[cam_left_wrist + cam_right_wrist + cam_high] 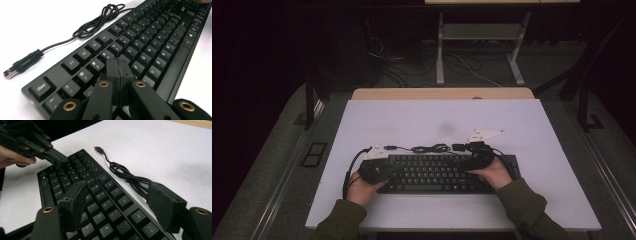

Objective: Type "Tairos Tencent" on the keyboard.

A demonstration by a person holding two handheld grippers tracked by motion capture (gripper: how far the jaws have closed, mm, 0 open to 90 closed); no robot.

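One black keyboard point(439, 174) lay on one white counter point(522, 130). One cable point(432, 148) was coiled just behind the keyboard, ending in one USB plug point(11, 71). Two hand-held grippers were over the keys, the left gripper point(379, 167) and the right gripper point(474, 160), each with two black fingers.

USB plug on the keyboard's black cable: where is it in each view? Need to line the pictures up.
High view: the black USB plug lies on the white table top, just behind the black keyboard's left end.
Left gripper view: plug at the far left edge, left of the keyboard.
Right gripper view: plug upper centre, beyond the keyboard.
Shared landmark: the bundled black cable.
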